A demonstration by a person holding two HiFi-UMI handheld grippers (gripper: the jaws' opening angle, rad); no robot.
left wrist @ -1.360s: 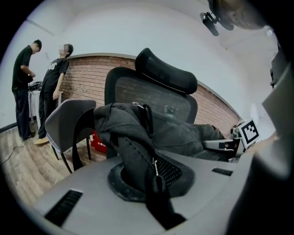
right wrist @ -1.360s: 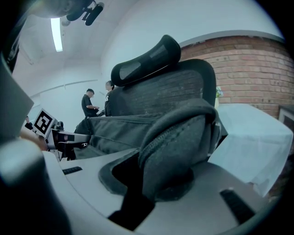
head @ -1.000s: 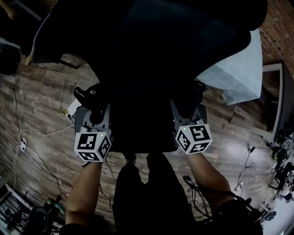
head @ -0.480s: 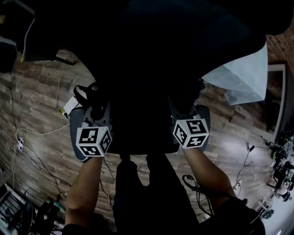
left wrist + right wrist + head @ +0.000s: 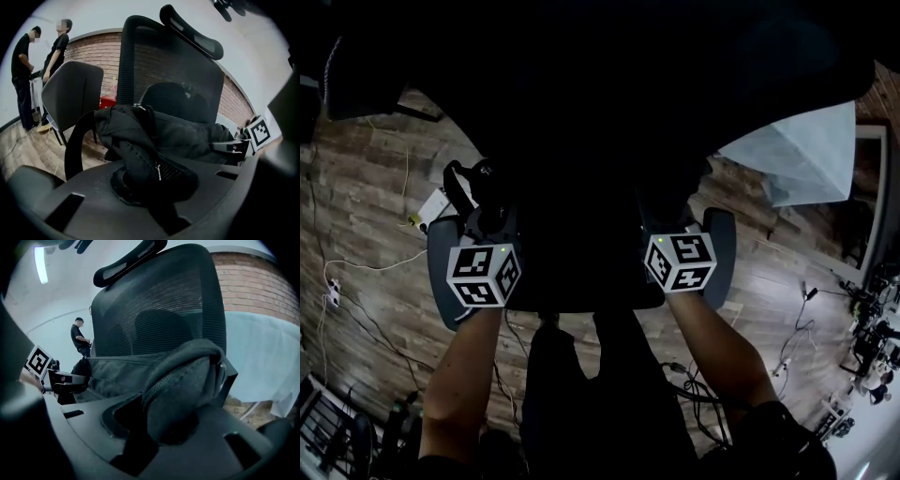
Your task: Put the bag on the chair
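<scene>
A black fabric bag (image 5: 183,136) hangs between my two grippers, in front of a black mesh-backed office chair (image 5: 187,70). My left gripper (image 5: 150,185) is shut on the bag's zippered left end. My right gripper (image 5: 164,425) is shut on the bag's (image 5: 183,380) padded right end, with the chair back (image 5: 159,301) right behind. In the head view the left gripper (image 5: 492,225) and right gripper (image 5: 670,220) sit between the chair's two armrests (image 5: 441,281), over the dark seat. The bag itself is lost in the dark there, so I cannot tell whether it touches the seat.
A second grey chair (image 5: 70,89) stands left of the office chair, two people (image 5: 21,70) beyond it. Something under a white cloth (image 5: 806,155) is at the right. Cables (image 5: 356,272) and a power strip (image 5: 427,211) lie on the wooden floor.
Both grippers have sunk with the bag toward the chair seat. In the head view the armrests have come up beside the marker cubes. The grips have not changed.
</scene>
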